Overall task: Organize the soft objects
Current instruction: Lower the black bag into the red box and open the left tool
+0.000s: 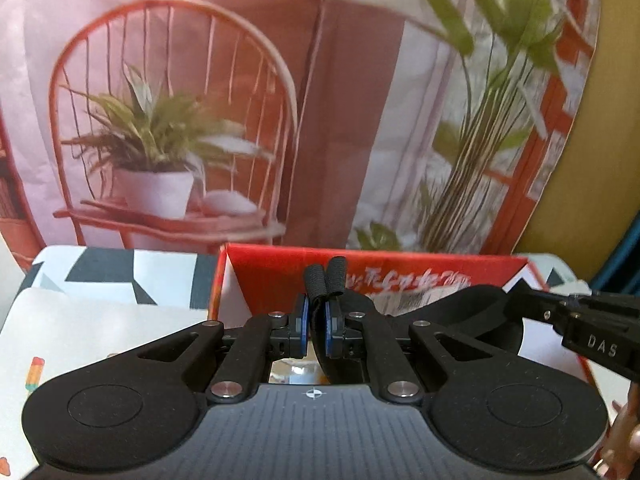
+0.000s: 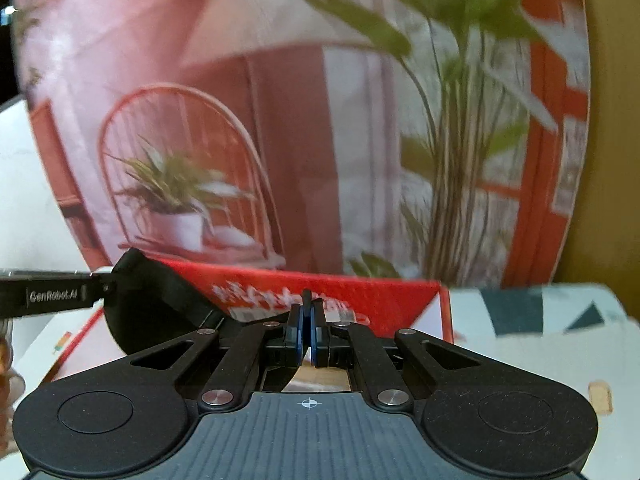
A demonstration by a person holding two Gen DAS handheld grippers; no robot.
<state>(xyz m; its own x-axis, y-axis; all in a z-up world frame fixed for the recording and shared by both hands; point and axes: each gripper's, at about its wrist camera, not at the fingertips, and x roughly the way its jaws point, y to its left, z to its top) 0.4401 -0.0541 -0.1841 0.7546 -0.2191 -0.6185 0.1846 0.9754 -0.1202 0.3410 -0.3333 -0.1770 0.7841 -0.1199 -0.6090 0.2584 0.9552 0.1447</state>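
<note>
A black soft eye mask (image 1: 468, 312) hangs stretched between my two grippers above an open red box (image 1: 400, 264). My left gripper (image 1: 316, 316) is shut on the mask's black elastic strap (image 1: 326, 280), which sticks up between the pads. My right gripper (image 2: 307, 328) is shut on a thin black edge of the mask (image 2: 152, 304); the mask body spreads to its left over the red box (image 2: 360, 284). The other gripper shows at each view's edge, the right one in the left wrist view (image 1: 592, 320) and the left one in the right wrist view (image 2: 52, 294).
The box stands on a table with a white, black and grey patterned cloth (image 1: 120, 276) (image 2: 540, 320). A white sheet with small prints (image 1: 80, 328) lies at the left. A large printed backdrop of a chair and plants (image 1: 180, 120) stands right behind the box.
</note>
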